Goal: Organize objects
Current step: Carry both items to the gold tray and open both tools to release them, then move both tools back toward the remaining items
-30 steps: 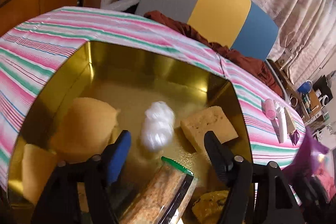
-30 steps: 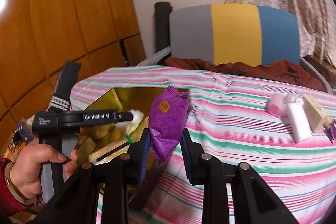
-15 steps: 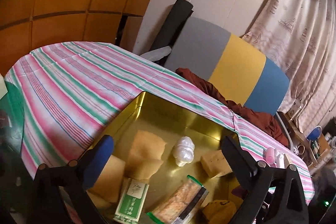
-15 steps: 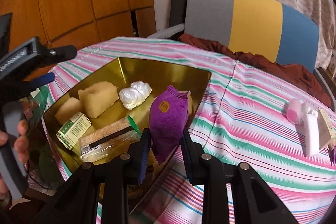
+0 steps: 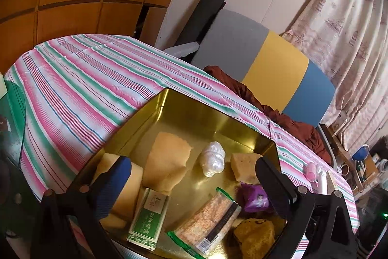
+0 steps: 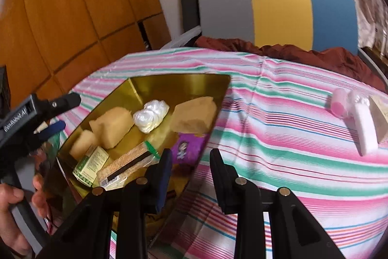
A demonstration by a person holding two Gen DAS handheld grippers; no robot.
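Note:
A gold tin (image 5: 184,111) (image 6: 174,83) sits on the striped tablecloth. It holds yellow sponges (image 5: 167,159) (image 6: 111,125), a white plastic wad (image 5: 213,158) (image 6: 150,117), a green box (image 5: 149,217) (image 6: 91,163), a wrapped cracker pack (image 5: 208,217) (image 6: 128,163) and a purple packet (image 5: 253,197) (image 6: 188,147). My right gripper (image 6: 191,164) is open and empty, just above the purple packet at the tin's near right edge. My left gripper (image 5: 194,176) is open and empty, above the tin's near side.
A pink bottle (image 6: 339,104), a white bottle (image 6: 363,123) and a beige box (image 6: 380,118) lie on the cloth to the right. A grey, yellow and blue chair back (image 6: 278,11) with brown cloth (image 6: 278,50) stands behind the table.
My right gripper opened and let go of the purple packet, which now lies in the tin. My left gripper drew back from the tin and opened wider.

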